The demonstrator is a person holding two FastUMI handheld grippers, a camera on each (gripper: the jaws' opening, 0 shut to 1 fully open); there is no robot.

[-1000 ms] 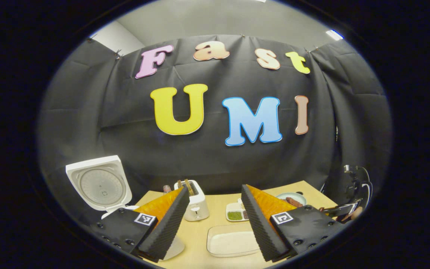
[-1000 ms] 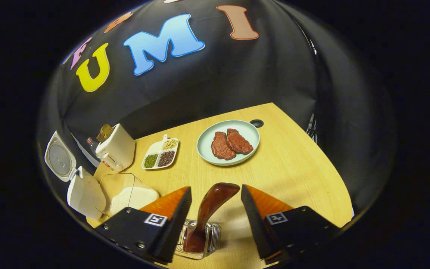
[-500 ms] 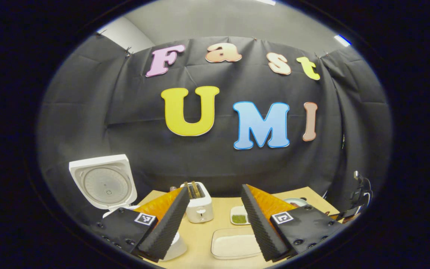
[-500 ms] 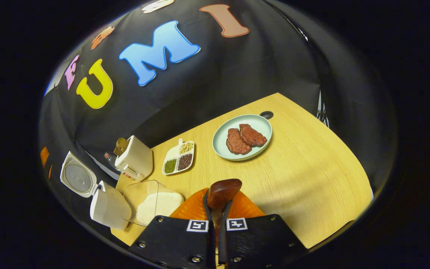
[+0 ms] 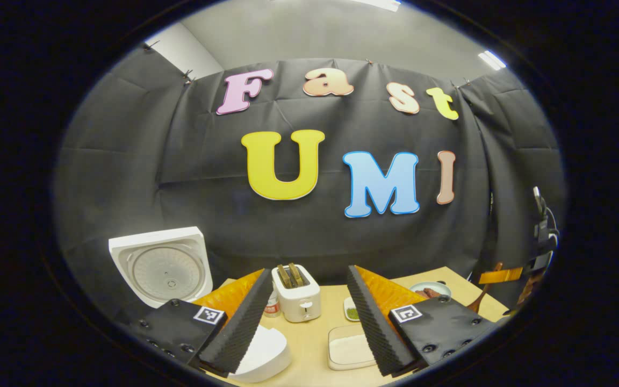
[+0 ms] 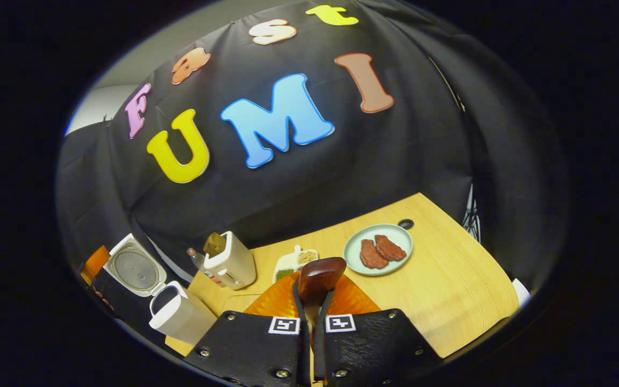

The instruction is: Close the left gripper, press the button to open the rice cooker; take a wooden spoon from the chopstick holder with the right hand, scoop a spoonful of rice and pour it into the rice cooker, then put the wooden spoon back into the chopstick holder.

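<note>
The right gripper (image 6: 314, 301) rides high above the wooden table (image 6: 449, 279), its fingers pressed together on the glossy brown wooden spoon (image 6: 320, 275). The left gripper (image 5: 309, 301) hovers with its ribbed fingers spread wide, holding nothing. The white rice cooker (image 6: 178, 317) stands open, lid (image 5: 162, 266) upright.

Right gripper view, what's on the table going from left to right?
Rice cooker → toaster → divided dish → plate
</note>
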